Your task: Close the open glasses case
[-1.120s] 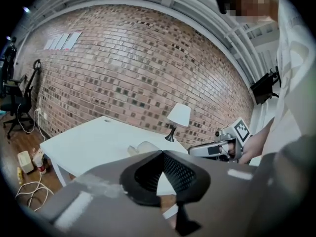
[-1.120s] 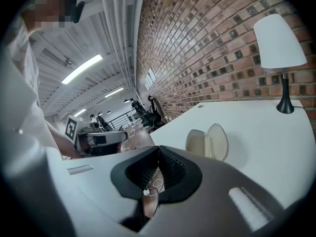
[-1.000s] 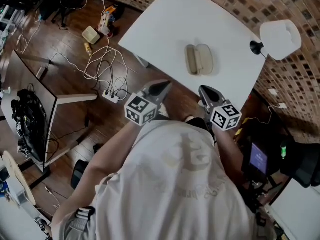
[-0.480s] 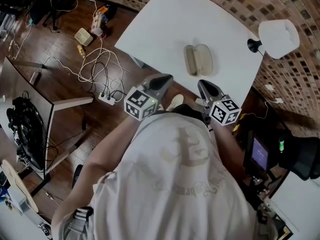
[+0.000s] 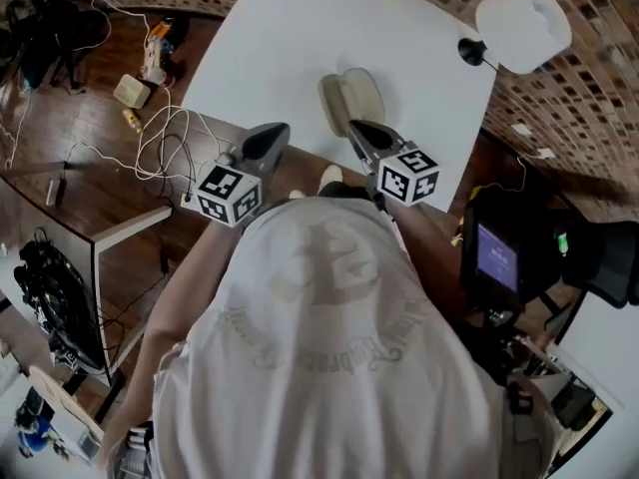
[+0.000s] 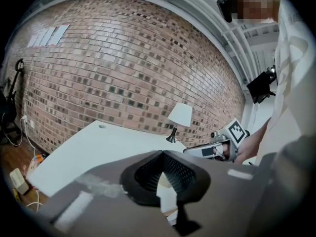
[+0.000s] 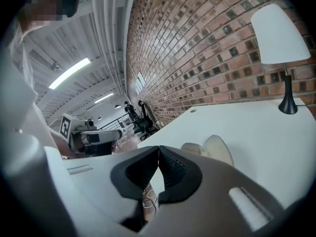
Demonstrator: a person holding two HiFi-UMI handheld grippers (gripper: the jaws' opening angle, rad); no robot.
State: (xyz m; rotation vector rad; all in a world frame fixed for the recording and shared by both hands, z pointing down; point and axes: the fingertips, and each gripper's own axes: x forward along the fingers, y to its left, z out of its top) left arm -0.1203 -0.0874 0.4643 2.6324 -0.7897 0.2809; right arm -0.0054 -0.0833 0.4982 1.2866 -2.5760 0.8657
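Note:
The beige glasses case [image 5: 342, 92] lies open on the white table [image 5: 419, 58], near its front edge; both shell halves [image 7: 213, 150] show in the right gripper view. My right gripper [image 5: 355, 127] is shut and empty, and its tip sits just at the case's near end in the head view. Whether it touches the case I cannot tell. My left gripper [image 5: 275, 131] is also shut and empty, off the table's front edge to the left of the case. Each gripper view shows its own jaws meeting at the tip [image 6: 160, 155] [image 7: 158, 150].
A white-shaded lamp [image 5: 521, 28] on a black stem stands at the table's far right corner. Cables and a power strip [image 5: 165, 143] lie on the wooden floor to the left. A device with a lit screen [image 5: 496, 257] stands to the right. A brick wall [image 6: 123, 73] lies behind the table.
Both grippers have moved forward toward the table. The right gripper's tip now reaches the case's near end; the left tip has come up to the table's edge.

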